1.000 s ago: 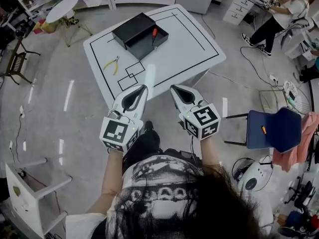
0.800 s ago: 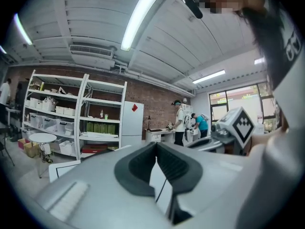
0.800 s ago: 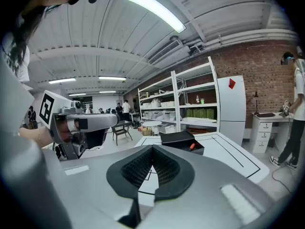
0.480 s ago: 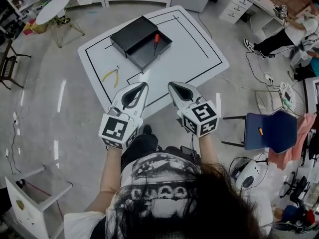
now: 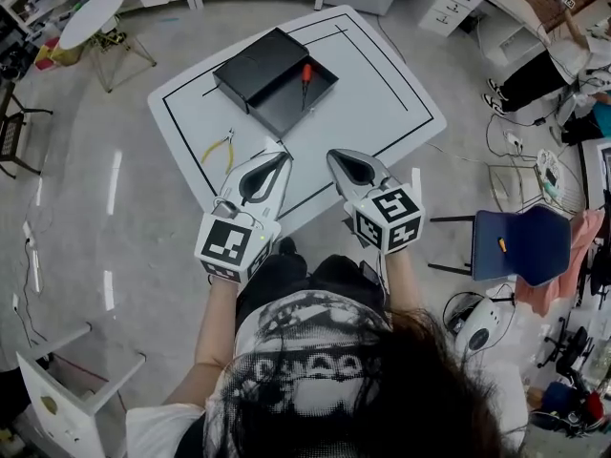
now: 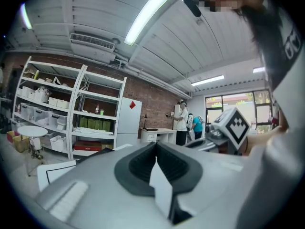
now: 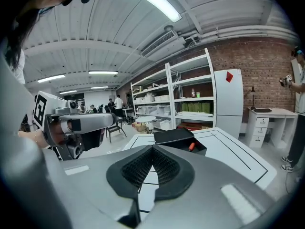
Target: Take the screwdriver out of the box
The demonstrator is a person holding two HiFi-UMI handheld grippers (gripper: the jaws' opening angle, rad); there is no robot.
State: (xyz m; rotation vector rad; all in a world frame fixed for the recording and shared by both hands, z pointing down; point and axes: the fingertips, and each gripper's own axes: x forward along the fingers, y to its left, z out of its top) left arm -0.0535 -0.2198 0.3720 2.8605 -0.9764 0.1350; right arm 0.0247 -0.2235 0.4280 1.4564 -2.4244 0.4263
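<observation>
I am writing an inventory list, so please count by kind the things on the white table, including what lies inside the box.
Black rectangular open box: 1
Red-handled screwdriver: 1
Yellow-handled pliers: 1
Total: 3

Glossy grey floor [image 5: 115, 218], red-brick wall [image 7: 257, 56], white open shelving [image 7: 188, 98] against it, tall white cabinet [image 7: 228, 101] beside the shelving, white drawer unit [image 7: 262, 125], round white side table [image 5: 91, 17], blue chair [image 5: 520, 246], ribbed ceiling [image 7: 95, 37] with fluorescent strip lights [image 6: 145, 15], windows [image 6: 236, 106] at far end.
</observation>
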